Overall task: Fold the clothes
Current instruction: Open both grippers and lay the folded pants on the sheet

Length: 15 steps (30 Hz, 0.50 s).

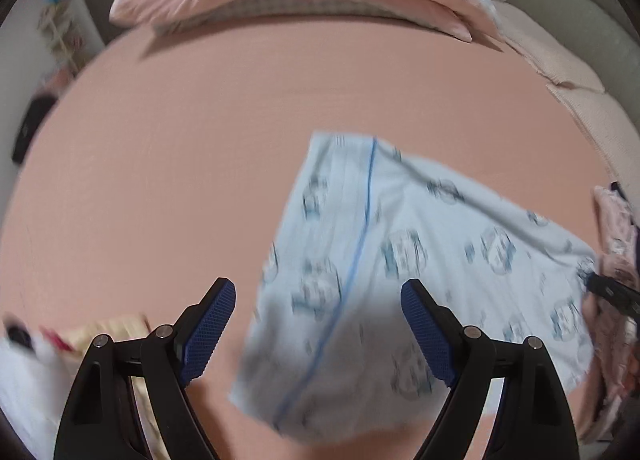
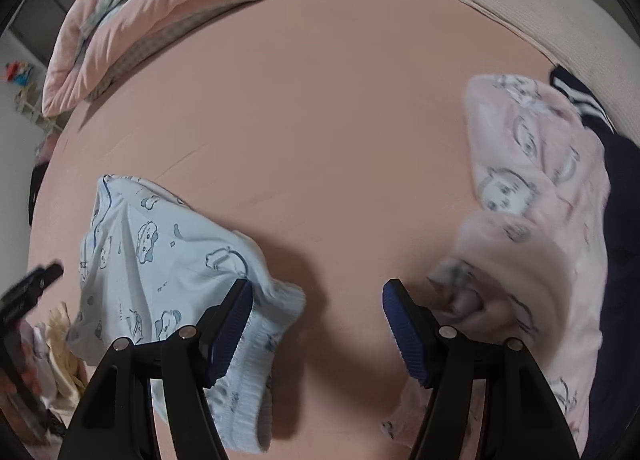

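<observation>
Cloth, limp and light: the blue printed garment lies rumpled at eight o'clock on the bed, best pinched at its ribbed hem, and the left gripper and right gripper gape wide, empty.

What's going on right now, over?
Both grippers open, left gripper, right gripper. Light blue garment lies rumpled, unheld. Pink garment beside it.
</observation>
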Motion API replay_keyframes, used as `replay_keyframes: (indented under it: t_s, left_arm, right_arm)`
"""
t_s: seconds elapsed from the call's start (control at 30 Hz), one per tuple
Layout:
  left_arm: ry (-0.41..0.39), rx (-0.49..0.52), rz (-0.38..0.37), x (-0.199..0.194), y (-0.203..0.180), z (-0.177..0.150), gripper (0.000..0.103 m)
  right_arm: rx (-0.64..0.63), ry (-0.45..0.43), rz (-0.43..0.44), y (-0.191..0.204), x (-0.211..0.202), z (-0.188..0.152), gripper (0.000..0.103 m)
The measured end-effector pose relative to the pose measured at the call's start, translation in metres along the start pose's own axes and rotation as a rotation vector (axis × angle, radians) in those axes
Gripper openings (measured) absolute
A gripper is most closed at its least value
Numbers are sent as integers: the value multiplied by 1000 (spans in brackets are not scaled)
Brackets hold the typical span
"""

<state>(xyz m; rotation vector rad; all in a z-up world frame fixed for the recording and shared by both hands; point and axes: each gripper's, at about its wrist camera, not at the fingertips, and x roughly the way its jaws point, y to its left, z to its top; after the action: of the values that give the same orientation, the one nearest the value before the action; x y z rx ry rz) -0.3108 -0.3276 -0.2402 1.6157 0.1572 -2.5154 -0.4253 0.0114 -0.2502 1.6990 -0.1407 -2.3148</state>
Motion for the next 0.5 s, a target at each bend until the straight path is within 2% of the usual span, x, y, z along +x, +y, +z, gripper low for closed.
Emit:
replay_keyframes:
  t_s: [0.17,0.27,0.5]
  left_arm:
    - [4,-85,-34,-7,10,-37,85]
    - [-20,-95,-51,-11,13,-48,85]
    - [-73,-112,-55,-20,9,-71,85]
  right_arm:
    - [30,6,-55,-3,16,11,67]
    - [54,14,-29,-3,12,9,67]
    - [40,0,24,6,-20,-20,67]
